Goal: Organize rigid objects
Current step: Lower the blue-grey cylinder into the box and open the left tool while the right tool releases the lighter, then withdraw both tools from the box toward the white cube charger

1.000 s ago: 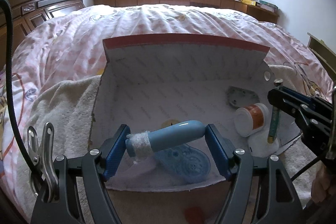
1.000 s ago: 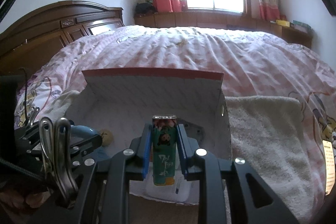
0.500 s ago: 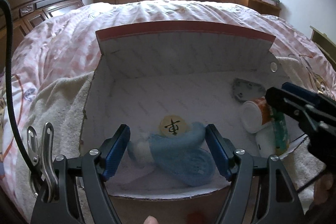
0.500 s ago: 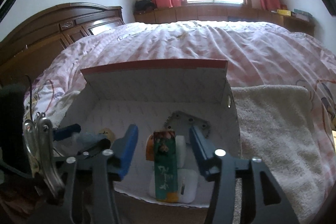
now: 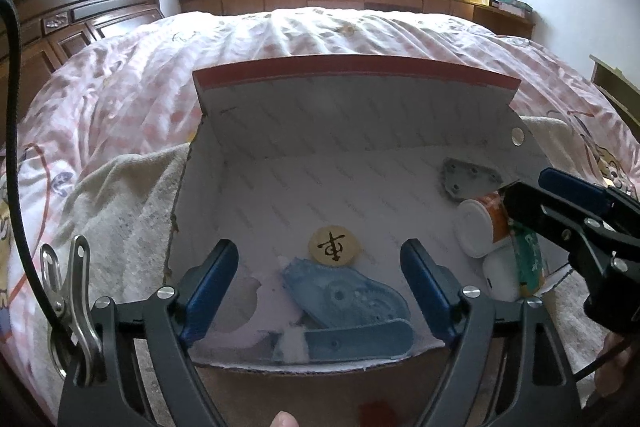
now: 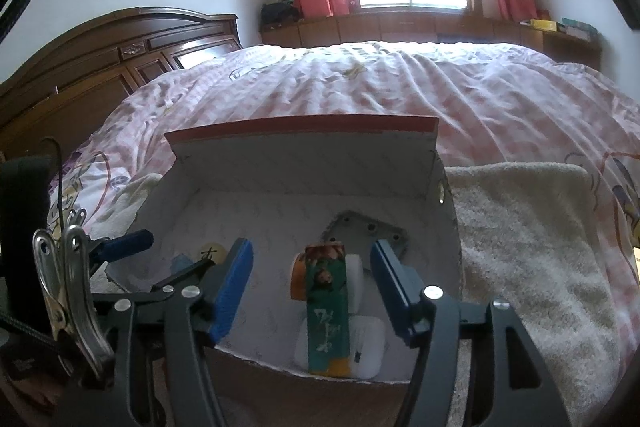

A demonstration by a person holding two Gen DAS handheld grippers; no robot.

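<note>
An open white cardboard box with a red-edged flap lies on the bed. My left gripper is open over its front edge, above a light blue handle-shaped object and a blue flat piece lying in the box. A round wooden chess piece lies behind them. My right gripper is open; a green box lies between its fingers, untouched, on a white case and against an orange-and-white jar. A grey metal plate lies at the back.
The box rests on a cream towel over a pink checked bedspread. A dark wooden headboard stands at the left. My right gripper also shows at the right in the left wrist view.
Both grippers opened. The left let the light blue object drop into the box front; the right released the green box onto the white case. Both pulled back slightly.
</note>
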